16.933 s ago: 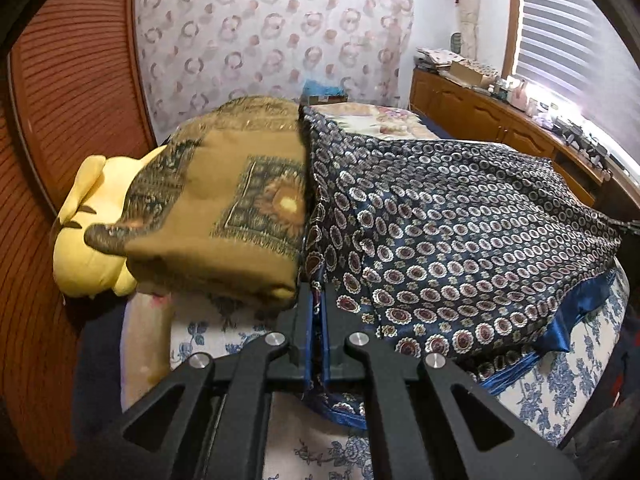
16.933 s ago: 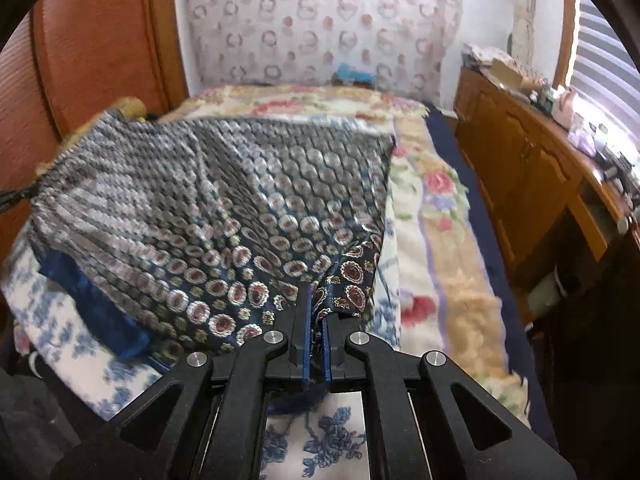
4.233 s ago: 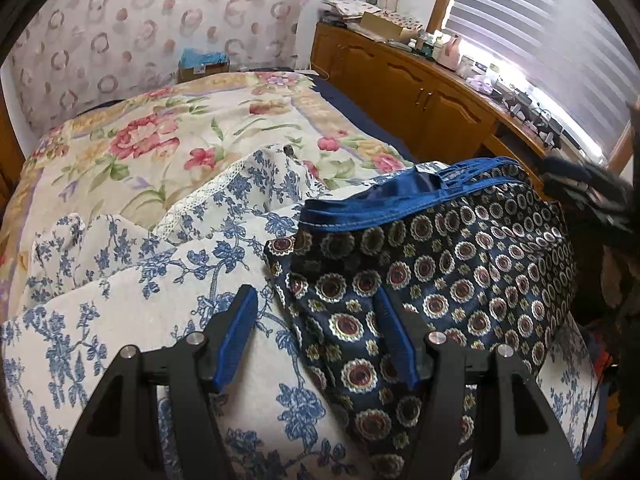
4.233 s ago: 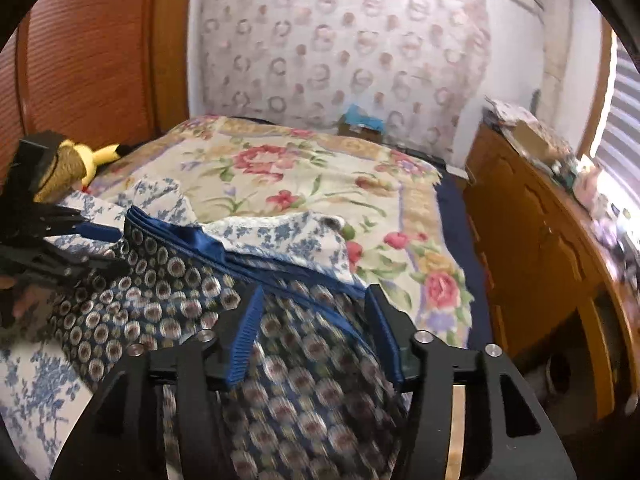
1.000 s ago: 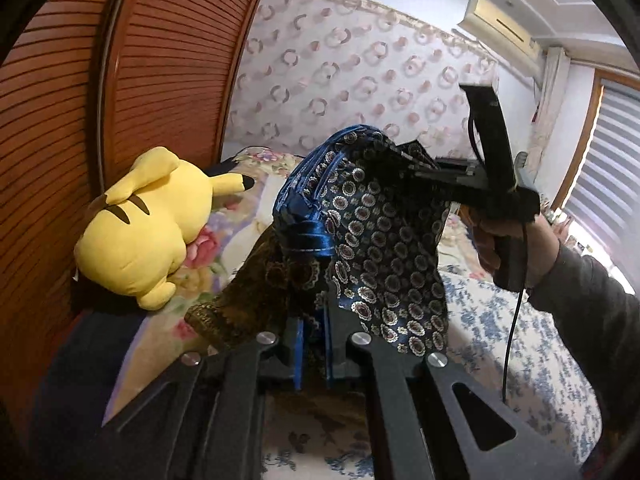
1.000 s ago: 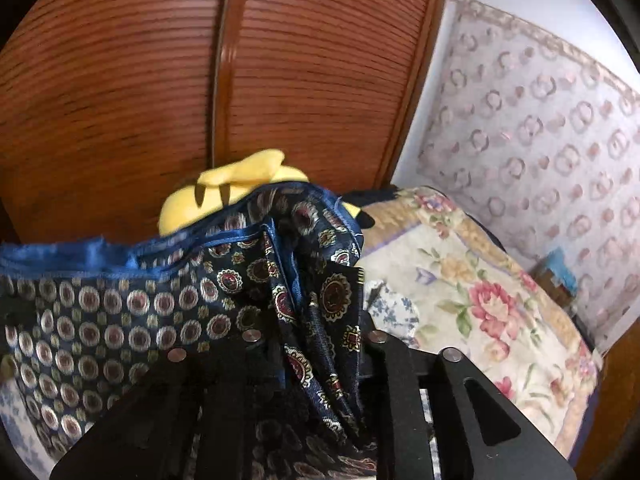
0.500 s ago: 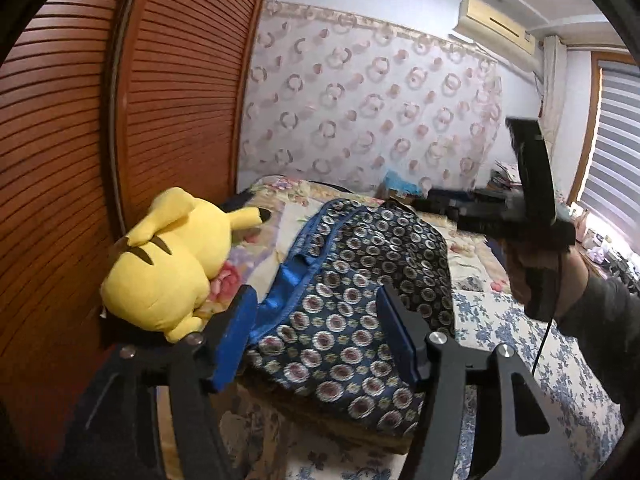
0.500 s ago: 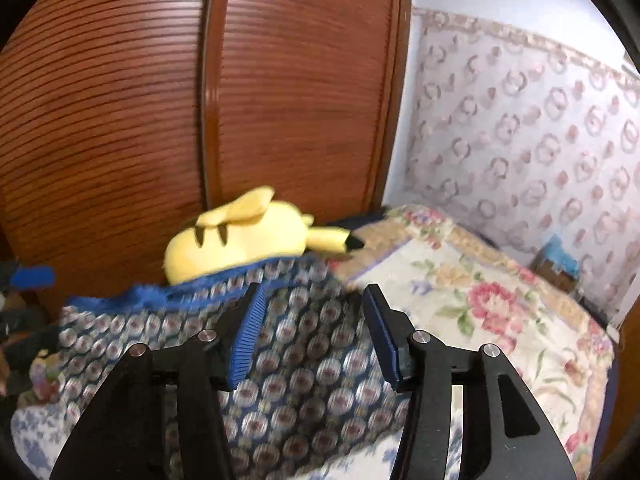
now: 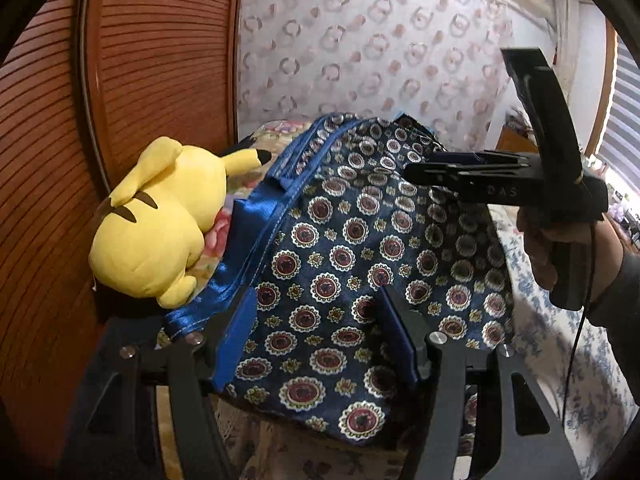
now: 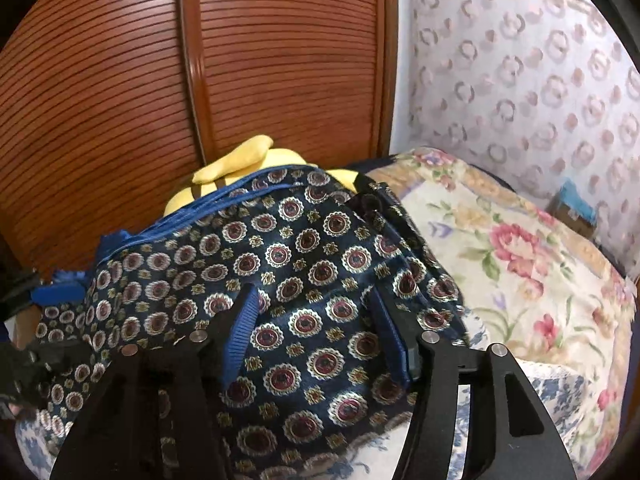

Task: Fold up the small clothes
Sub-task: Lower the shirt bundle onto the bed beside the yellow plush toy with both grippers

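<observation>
A yellow plush [image 9: 156, 220] is lying beside the folded garment [image 9: 352, 248], while both grippers [image 9: 316, 340] [image 10: 316, 336], jaws just parted, are hovering over it empty.

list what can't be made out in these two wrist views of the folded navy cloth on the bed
- What lies under the folded navy cloth: covered in both views; only a brownish edge peeks out, left wrist view.
- Yellow plush toy: mostly behind the cloth, right wrist view.
- Right hand-held gripper jaws: edge-on, left wrist view.
- Left hand-held gripper: cut off, right wrist view.
</observation>
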The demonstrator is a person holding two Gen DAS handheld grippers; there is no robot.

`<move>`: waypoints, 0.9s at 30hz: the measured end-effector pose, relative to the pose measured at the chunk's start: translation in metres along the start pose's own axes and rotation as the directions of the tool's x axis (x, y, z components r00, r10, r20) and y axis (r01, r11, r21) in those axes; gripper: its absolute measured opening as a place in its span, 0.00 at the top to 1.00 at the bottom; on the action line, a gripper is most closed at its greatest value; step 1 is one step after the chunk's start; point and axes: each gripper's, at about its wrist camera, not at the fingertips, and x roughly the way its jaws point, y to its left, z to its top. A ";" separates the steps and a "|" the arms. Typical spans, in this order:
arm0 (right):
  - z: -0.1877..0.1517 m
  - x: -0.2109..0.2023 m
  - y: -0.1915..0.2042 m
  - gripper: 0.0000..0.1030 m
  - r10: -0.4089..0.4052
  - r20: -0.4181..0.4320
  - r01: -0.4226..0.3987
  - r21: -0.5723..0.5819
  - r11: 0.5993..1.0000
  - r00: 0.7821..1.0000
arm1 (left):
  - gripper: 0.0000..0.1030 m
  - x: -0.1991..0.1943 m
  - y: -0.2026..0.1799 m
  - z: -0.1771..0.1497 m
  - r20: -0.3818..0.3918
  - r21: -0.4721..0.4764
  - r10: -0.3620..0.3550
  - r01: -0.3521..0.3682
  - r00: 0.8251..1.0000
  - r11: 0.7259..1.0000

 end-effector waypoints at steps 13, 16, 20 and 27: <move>-0.006 -0.013 0.006 0.36 -0.035 -0.009 0.035 0.031 0.999 0.999 | 0.40 -0.005 -0.002 -0.005 -0.004 -0.008 -0.014 0.014 1.000 1.000; -0.009 -0.022 0.010 0.34 -0.026 -0.008 0.027 0.038 0.999 1.000 | 0.40 -0.017 -0.002 -0.008 0.019 -0.009 -0.016 0.016 1.000 1.000; -0.015 -0.032 0.022 0.30 -0.017 -0.009 0.017 0.032 0.999 1.000 | 0.40 -0.030 -0.001 -0.011 0.044 -0.004 -0.011 0.011 0.999 1.000; -0.029 -0.046 0.040 0.26 -0.002 -0.008 0.002 0.032 0.999 1.000 | 0.37 -0.056 -0.001 -0.014 0.078 0.007 0.015 -0.015 0.997 1.000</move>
